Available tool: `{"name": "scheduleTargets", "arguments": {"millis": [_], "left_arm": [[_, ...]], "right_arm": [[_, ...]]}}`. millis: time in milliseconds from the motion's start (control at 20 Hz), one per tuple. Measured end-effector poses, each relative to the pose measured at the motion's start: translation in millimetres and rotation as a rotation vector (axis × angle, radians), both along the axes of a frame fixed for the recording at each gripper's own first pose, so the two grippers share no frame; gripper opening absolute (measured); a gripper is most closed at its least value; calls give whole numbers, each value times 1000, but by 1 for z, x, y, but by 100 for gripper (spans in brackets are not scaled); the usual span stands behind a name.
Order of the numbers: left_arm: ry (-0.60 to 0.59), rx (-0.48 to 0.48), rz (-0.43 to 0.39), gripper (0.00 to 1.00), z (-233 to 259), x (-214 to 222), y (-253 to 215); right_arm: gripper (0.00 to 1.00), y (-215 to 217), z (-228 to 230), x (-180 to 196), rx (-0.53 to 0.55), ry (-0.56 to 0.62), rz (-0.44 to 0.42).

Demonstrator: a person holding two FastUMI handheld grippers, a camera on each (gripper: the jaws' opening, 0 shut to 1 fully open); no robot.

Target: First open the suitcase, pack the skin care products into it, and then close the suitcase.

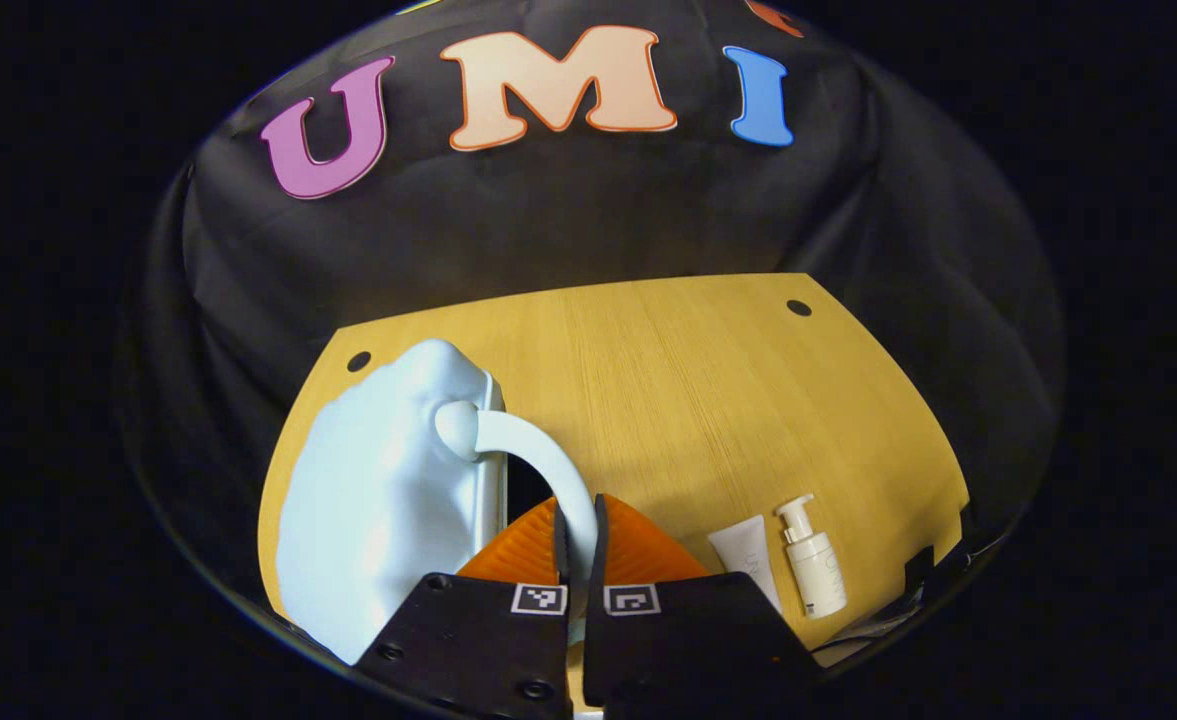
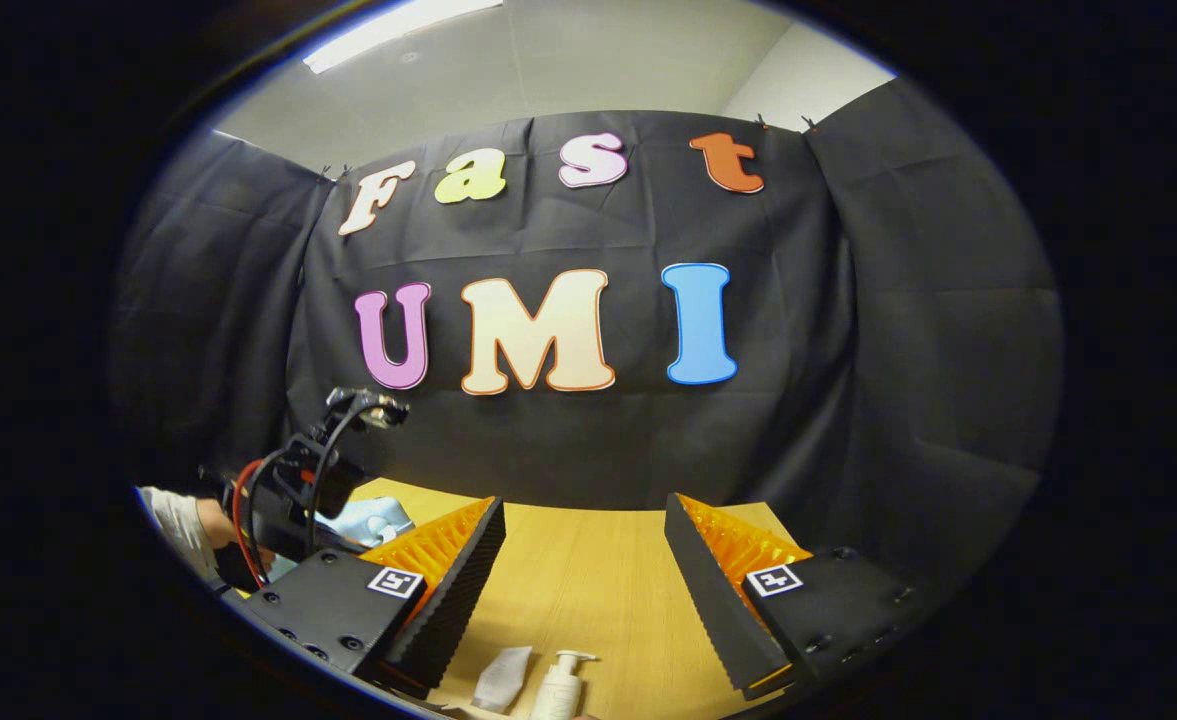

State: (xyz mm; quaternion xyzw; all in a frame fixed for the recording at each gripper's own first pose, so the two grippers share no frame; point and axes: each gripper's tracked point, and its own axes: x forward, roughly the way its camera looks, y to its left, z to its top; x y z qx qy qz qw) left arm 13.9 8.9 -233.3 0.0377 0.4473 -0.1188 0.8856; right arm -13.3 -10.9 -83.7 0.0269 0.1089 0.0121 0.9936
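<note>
A light blue hard-shell suitcase (image 1: 378, 500) lies at the table's left in the left gripper view, with a dark gap beside its metal rim. Its white curved handle (image 1: 538, 455) runs down between my left gripper's (image 1: 578, 520) fingers, which are shut on it. A white tube (image 1: 748, 560) and a white pump bottle (image 1: 813, 565) lie side by side to the right. In the right gripper view my right gripper (image 2: 583, 510) hangs open above the table, over the tube (image 2: 503, 678) and the pump bottle (image 2: 558, 685). The left gripper (image 2: 298, 490), held by a hand, sits at the suitcase (image 2: 368, 520).
The wooden table (image 1: 688, 400) has bare surface across its middle and back, with small round holes near the far corners. Black cloth walls close it in behind and at the sides. A sleeve (image 2: 173, 520) shows at the left edge of the right gripper view.
</note>
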Motion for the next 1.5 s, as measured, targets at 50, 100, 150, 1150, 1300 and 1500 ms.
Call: {"name": "scheduleTargets", "arguments": {"millis": [50, 100, 150, 1150, 1300, 1500], "left_arm": [[-15, 5, 5, 0, 10, 4, 7], [-33, 2, 14, 0, 20, 9, 15], [-43, -2, 25, 0, 28, 12, 22], [-165, 156, 117, 0, 97, 43, 253], [-186, 190, 178, 0, 94, 49, 304], [-185, 305, 229, 0, 82, 48, 376]], "right_arm": [[100, 4, 0, 1, 4, -1, 5], [100, 7, -1, 1, 8, -3, 9], [100, 9, -1, 2, 12, -3, 11], [99, 121, -22, 15, 43, 28, 50], [98, 141, -23, 17, 39, 29, 57], [99, 165, -24, 19, 25, 29, 68]]}}
